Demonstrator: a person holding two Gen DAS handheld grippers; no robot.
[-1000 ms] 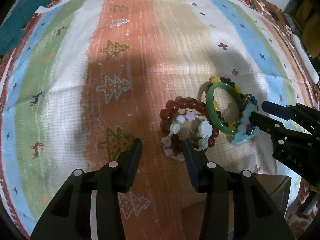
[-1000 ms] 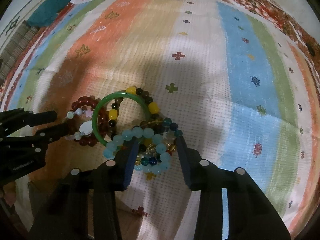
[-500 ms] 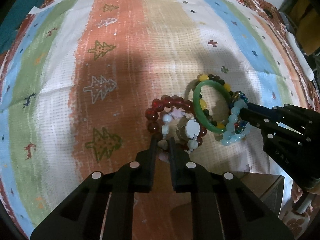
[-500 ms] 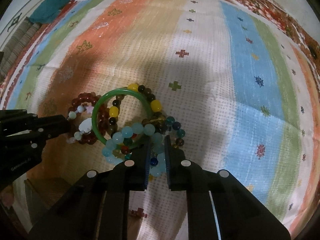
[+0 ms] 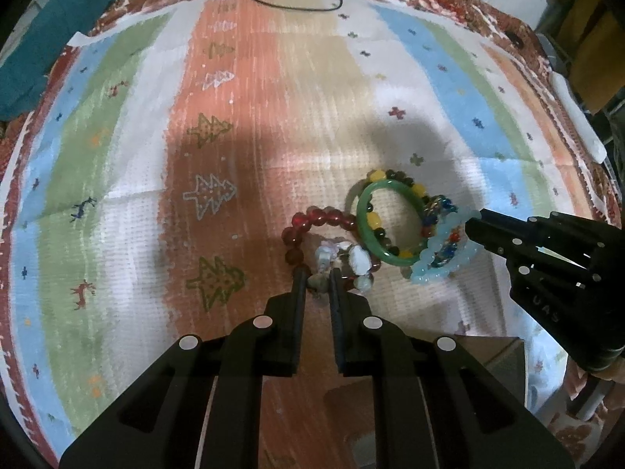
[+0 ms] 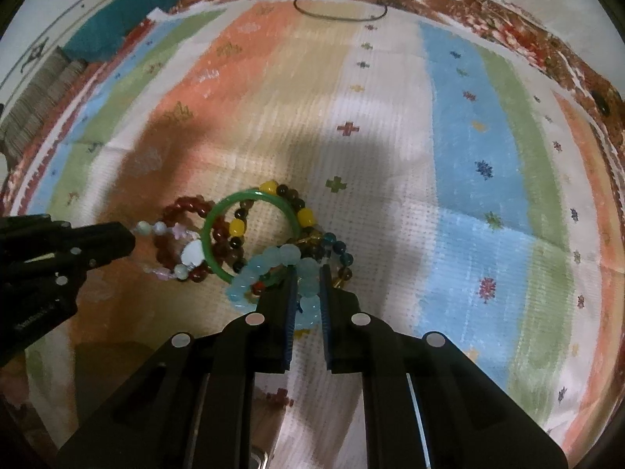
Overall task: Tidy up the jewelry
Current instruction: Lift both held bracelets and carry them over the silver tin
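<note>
A tangle of bracelets lies on a striped cloth (image 5: pixel 273 117) covering the desk, near the middle and toward the near edge. The left gripper (image 5: pixel 317 277) is clenched on the pale shell-and-stone bracelet (image 5: pixel 353 260), which rests inside the dark red bead bracelet (image 5: pixel 312 219). Just right of these, a green jade bangle (image 6: pixel 218 215) overlaps a yellow-and-brown bead bracelet (image 6: pixel 300 211). The right gripper (image 6: pixel 306 277) is clenched on the light blue bead bracelet (image 6: pixel 273 258) at the right of the pile. A black cord (image 5: pixel 289 4) lies at the far edge.
</note>
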